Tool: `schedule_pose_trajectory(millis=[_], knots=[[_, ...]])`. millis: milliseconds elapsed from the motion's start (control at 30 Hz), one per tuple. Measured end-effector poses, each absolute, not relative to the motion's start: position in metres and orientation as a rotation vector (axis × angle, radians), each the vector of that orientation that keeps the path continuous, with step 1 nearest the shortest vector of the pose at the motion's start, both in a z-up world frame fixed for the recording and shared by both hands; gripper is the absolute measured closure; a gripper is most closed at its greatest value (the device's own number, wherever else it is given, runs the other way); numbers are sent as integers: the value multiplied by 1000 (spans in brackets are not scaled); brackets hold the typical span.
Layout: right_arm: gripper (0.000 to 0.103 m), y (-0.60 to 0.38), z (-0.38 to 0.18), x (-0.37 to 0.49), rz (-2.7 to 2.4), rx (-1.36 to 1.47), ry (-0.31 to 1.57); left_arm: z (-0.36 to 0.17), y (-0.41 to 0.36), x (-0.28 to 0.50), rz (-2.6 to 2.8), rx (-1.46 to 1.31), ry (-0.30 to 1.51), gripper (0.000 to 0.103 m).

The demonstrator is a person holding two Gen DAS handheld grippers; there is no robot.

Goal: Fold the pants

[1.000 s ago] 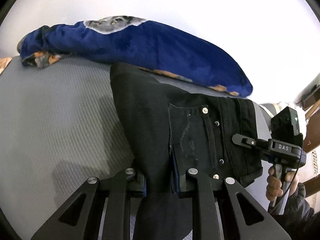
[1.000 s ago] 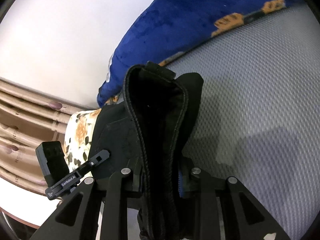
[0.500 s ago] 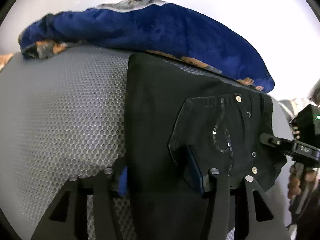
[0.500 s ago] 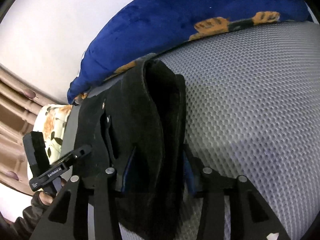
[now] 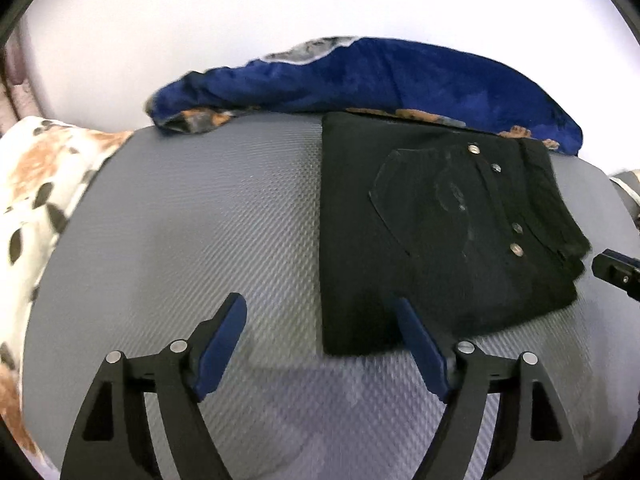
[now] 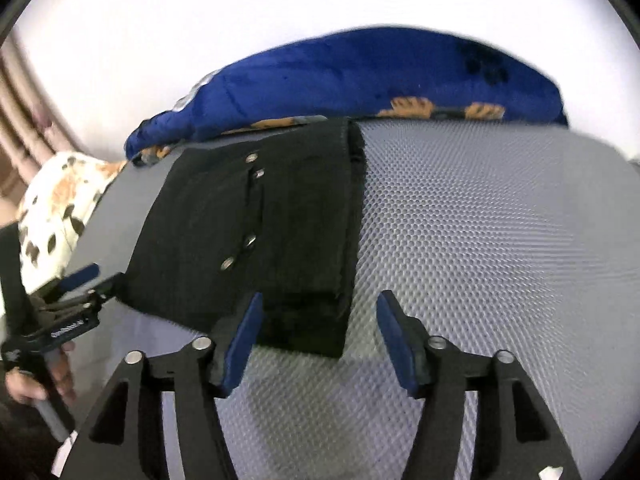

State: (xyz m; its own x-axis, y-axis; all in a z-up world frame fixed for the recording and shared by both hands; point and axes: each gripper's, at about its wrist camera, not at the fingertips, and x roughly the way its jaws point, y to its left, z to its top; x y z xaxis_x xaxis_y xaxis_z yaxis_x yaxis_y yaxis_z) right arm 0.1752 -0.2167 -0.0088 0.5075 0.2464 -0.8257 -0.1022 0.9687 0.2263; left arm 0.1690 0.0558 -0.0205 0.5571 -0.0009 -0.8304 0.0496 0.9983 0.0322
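Observation:
The black pants (image 5: 440,232) lie folded into a flat rectangle on the grey mesh mat (image 5: 180,220), back pocket and metal rivets facing up. My left gripper (image 5: 318,306) hovers at their near left corner, its jaws opening; the right blue pad overlaps the near edge without pressing, and nothing is gripped. In the right wrist view the pants (image 6: 260,232) lie ahead and to the left. My right gripper (image 6: 320,300) is also opening, with the pants' near right corner loose between the fingers. The left gripper (image 6: 96,280) shows at the pants' left edge, held by a hand (image 6: 40,380).
A blue plush blanket (image 5: 380,80) with orange patches lies bunched along the mat's far edge, touching the pants' far side, and shows as the blue blanket (image 6: 360,80). A white floral pillow (image 5: 40,180) sits at the left. Bare mat (image 6: 480,240) stretches right of the pants.
Both grippers held the pants bunched between shut jaws; they have since opened, let go and drawn back. The pants now lie flat on the mat.

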Motion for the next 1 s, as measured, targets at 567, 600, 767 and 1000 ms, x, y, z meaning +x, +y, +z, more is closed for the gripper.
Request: schedule_pose_trajectory(millis=[567,600,767,1000], knots=[[2,-164,53,72,142,-15,838,36,44,63,53,93,876,14],[2,-164,53,70,141,-12,843,37,44,59,53,92,873,14],[1,-168,50,58,133,-3,866,36,44,45,64,83,881,14],[1,-174,39,43,109,4,903,29,38,30,39,99,887,14]])
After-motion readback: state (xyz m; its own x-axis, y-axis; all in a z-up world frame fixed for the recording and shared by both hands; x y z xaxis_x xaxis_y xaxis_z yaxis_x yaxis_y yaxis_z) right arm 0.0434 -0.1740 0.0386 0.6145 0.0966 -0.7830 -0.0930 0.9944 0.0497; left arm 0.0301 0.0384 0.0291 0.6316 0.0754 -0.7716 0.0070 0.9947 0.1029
